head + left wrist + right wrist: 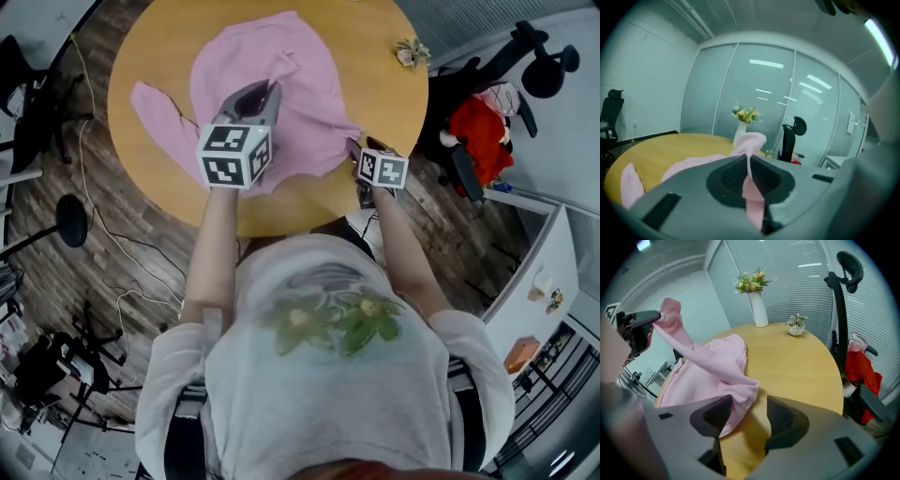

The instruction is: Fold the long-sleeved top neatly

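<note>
A pink long-sleeved top [300, 103] lies spread on the round wooden table [375, 56]. My left gripper [266, 92] hangs above the middle of the top, shut on the cuff of one sleeve [751, 140], which rises from the table into its jaws. The right gripper view shows that sleeve [689, 345] stretched up to the left gripper [640, 326]. The other sleeve [155, 108] lies flat at the left. My right gripper [356, 150] is at the top's near right edge, open. Bare wood shows between its pads [785, 420], and a fold of the top [740, 390] lies just ahead of the left jaw.
A white vase of flowers [757, 305] and a small plant [411, 52] stand at the far side of the table. An office chair with a red cloth [478, 127] is to the right of the table. Cables [103, 234] run over the floor at the left.
</note>
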`<state>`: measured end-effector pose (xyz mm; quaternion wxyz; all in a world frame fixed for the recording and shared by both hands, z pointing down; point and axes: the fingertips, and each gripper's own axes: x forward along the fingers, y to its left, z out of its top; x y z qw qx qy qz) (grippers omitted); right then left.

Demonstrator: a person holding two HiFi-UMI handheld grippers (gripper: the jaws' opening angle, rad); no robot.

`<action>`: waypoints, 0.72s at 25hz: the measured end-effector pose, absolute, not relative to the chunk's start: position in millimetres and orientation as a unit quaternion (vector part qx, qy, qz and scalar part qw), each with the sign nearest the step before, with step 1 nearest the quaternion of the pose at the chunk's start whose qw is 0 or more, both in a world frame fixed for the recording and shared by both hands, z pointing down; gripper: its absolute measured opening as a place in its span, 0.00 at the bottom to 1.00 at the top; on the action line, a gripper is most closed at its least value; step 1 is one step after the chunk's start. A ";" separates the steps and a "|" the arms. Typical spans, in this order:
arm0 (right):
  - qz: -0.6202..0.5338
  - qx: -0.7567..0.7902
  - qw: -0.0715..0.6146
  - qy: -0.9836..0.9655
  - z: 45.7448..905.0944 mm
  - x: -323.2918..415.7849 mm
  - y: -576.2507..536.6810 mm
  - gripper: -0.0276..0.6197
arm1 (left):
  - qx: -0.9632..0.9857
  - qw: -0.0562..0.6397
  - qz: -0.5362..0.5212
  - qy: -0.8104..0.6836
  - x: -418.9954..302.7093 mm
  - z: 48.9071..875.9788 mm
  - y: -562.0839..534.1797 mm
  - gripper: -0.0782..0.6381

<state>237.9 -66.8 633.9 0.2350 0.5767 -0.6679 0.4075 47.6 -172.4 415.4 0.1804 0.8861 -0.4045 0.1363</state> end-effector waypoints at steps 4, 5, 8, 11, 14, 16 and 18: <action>0.406 0.540 0.178 -0.715 609.6 219.3 -77.2 0.40 | 0.902 0.151 0.097 -0.393 61.1 374.2 -175.3 0.15; 0.406 0.535 0.160 -0.723 603.1 217.2 -80.3 0.41 | 0.904 0.145 0.095 -0.390 64.0 368.7 -175.1 0.15; 0.418 0.536 0.142 -0.720 599.8 220.1 -89.3 0.41 | 0.911 0.138 0.086 -0.378 70.3 357.3 -169.8 0.15; 0.437 0.520 0.171 -0.714 616.9 219.9 -97.4 0.41 | 0.921 0.140 0.058 -0.358 74.0 342.5 -159.2 0.15; 0.486 0.477 0.147 -0.717 625.6 209.2 -100.8 0.40 | 0.925 0.136 0.040 -0.351 71.2 330.8 -154.9 0.15; 0.485 0.493 0.140 -0.709 621.8 217.0 -99.8 0.17 | 0.922 0.130 0.046 -0.361 64.4 331.7 -156.2 0.15; 0.449 0.555 0.152 -0.683 611.9 242.5 -96.0 0.13 | 0.918 0.129 0.053 -0.372 56.1 335.9 -157.9 0.15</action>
